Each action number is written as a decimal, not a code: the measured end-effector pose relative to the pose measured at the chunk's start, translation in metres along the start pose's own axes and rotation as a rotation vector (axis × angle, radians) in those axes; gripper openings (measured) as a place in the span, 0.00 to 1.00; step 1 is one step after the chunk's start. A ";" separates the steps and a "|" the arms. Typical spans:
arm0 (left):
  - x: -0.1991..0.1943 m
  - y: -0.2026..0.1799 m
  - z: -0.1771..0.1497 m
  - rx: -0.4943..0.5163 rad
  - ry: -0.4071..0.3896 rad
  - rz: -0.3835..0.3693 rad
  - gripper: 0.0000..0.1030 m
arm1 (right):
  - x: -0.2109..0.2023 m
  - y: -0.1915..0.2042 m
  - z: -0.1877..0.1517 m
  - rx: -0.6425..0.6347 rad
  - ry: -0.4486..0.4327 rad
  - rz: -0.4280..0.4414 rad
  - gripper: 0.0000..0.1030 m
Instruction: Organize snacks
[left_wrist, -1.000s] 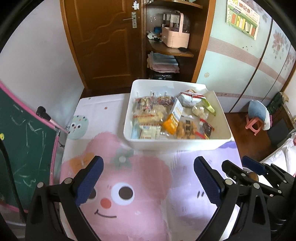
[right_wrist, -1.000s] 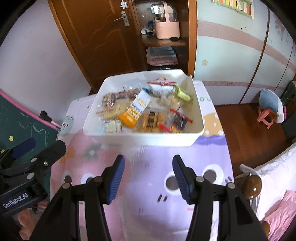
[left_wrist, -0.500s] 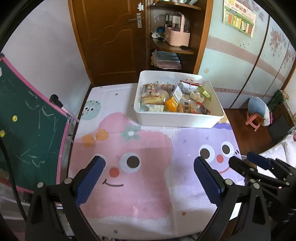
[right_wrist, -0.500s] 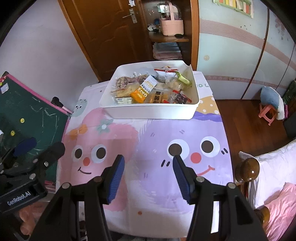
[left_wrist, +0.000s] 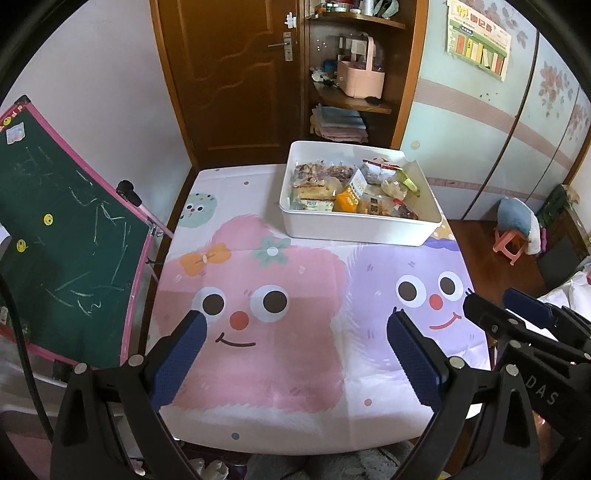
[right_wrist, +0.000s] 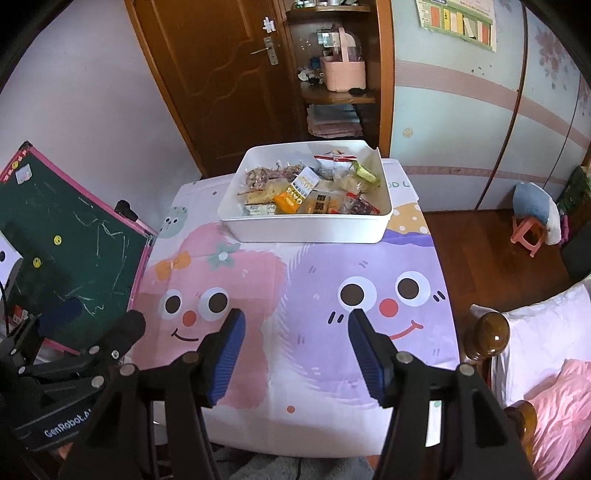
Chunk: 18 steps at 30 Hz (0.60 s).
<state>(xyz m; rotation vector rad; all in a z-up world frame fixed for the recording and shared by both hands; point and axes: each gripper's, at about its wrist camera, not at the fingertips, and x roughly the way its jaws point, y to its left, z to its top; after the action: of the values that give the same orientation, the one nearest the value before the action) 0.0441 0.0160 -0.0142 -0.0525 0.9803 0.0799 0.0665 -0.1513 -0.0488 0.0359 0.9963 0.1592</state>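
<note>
Left hand-held gripper (left_wrist: 295, 354) spread wide, nothing between the blue pads, hovering above the pink cartoon face on the desk (left_wrist: 280, 413). Right hand-held gripper (right_wrist: 295, 350) just beside it on the right, jaws opening, gap empty, hanging above the seam where pink face meets purple face. Neither gripper touching anything.

Well ahead of both grippers, at the far edge of the desk: a white bin (left_wrist: 354, 230), seen also from the right wrist (right_wrist: 306, 230). Inside the bin, a jumble of wrapped snacks (left_wrist: 351, 192) lying flat and overlapping, among them an orange packet (right_wrist: 290, 199) near the middle and a green-tipped pouch (right_wrist: 364, 171) toward the far right corner.

Off to the left of the left gripper, beside the desk, a green chalkboard (left_wrist: 62, 236) with a pink frame, tilted. Beyond the bin, a brown door (left_wrist: 229, 74) and a shelf carrying a pink basket (left_wrist: 360, 75).
</note>
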 end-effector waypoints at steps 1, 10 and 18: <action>0.000 0.001 -0.001 -0.006 0.003 -0.001 0.95 | 0.000 0.001 -0.001 -0.006 0.001 -0.003 0.57; 0.000 0.007 -0.002 -0.024 0.019 0.009 0.95 | -0.001 0.009 -0.007 -0.014 0.011 -0.012 0.57; -0.001 0.008 -0.003 -0.023 0.027 0.018 0.95 | -0.006 0.012 -0.007 -0.022 -0.001 -0.011 0.57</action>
<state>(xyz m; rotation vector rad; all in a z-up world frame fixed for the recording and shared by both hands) 0.0404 0.0232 -0.0156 -0.0657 1.0066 0.1076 0.0564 -0.1402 -0.0465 0.0105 0.9930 0.1596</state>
